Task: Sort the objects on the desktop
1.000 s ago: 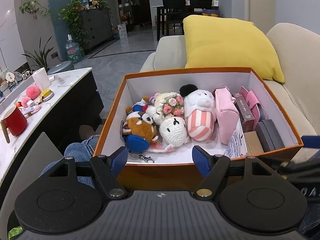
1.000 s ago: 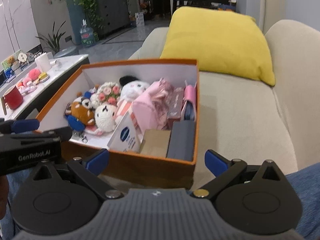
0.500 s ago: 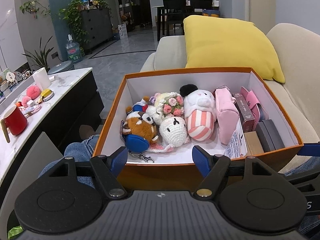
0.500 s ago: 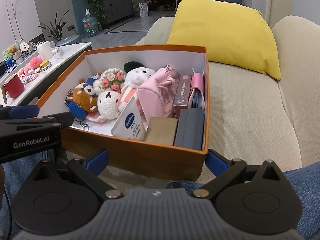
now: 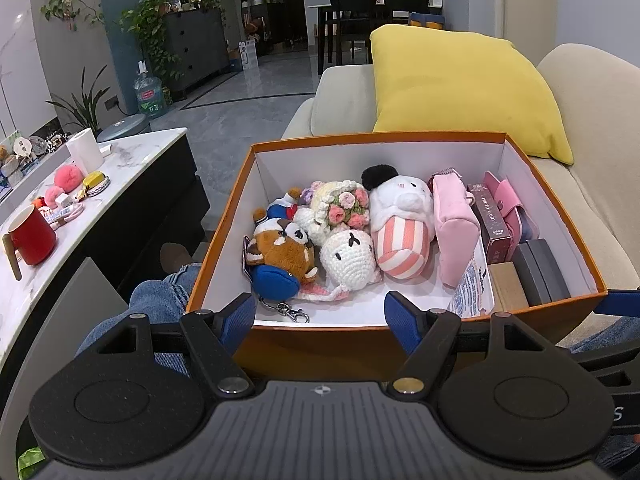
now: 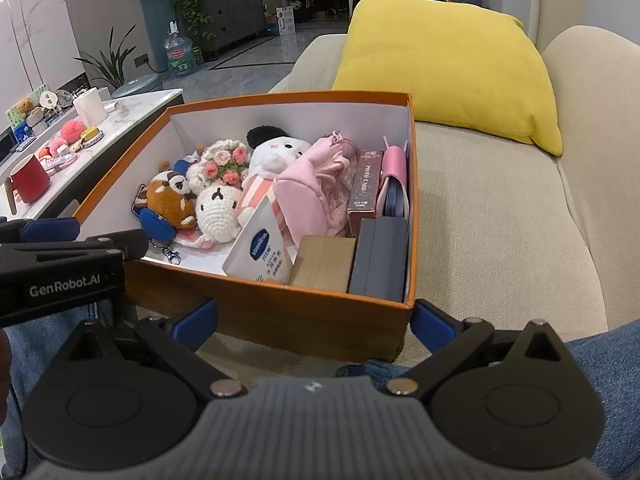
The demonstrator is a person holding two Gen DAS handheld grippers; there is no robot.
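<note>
An orange box (image 5: 360, 344) (image 6: 280, 312) rests on a beige sofa, holding several plush toys, a pink pouch (image 5: 456, 220) (image 6: 308, 192), small cartons and dark cases. A brown plush (image 5: 280, 248) (image 6: 170, 200) and a white crochet toy (image 5: 348, 256) (image 6: 218, 208) lie near its front. My left gripper (image 5: 320, 316) is open just before the box's near wall, nothing between its fingers. My right gripper (image 6: 314, 320) is open too, wide, in front of the box's near right corner. The left gripper's body (image 6: 64, 272) shows at the left of the right wrist view.
A yellow cushion (image 5: 460, 88) (image 6: 440, 68) leans on the sofa back behind the box. To the left is a marble-topped table (image 5: 132, 164) with a red mug (image 5: 32, 236), pink pompoms and a white cup. A person's jeans-clad knees (image 5: 160, 304) are beside the box.
The right gripper has risen and tilted down toward the box, so the box sits more centred in its view. The left gripper has held still.
</note>
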